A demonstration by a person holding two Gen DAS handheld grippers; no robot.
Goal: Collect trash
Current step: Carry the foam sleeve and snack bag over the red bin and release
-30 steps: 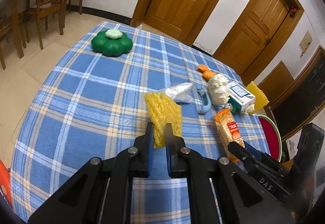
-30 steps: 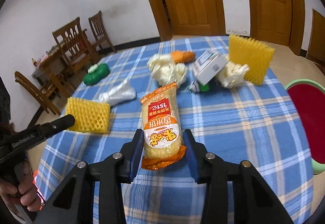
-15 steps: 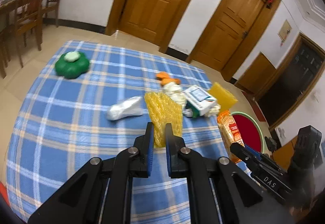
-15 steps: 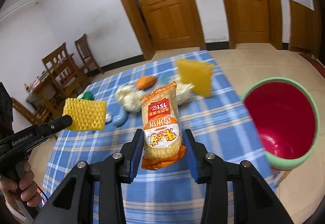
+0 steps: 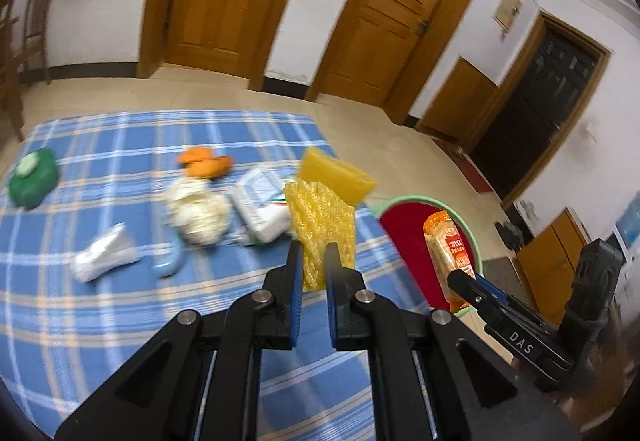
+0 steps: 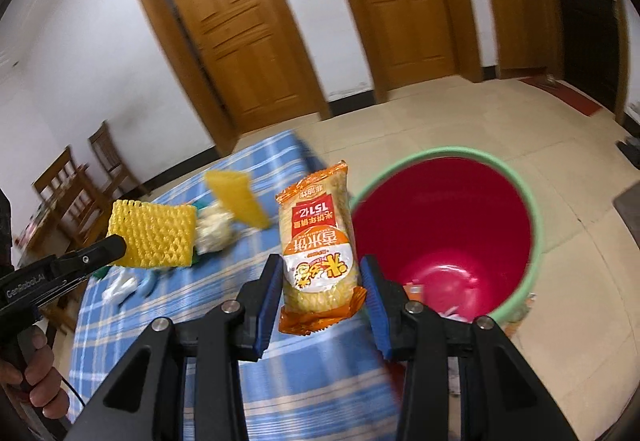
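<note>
Two wrappers, each between jaws.

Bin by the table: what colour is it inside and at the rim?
Bin: red inside, green rim; right wrist view.

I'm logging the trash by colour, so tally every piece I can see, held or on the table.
Yellow: 2, the foam net and the foam wedge
Orange: 2, the snack packet and the peel
White: 3, the bag, the wad and the carton
Blue: 1, the curved scrap
Total: 8
</note>
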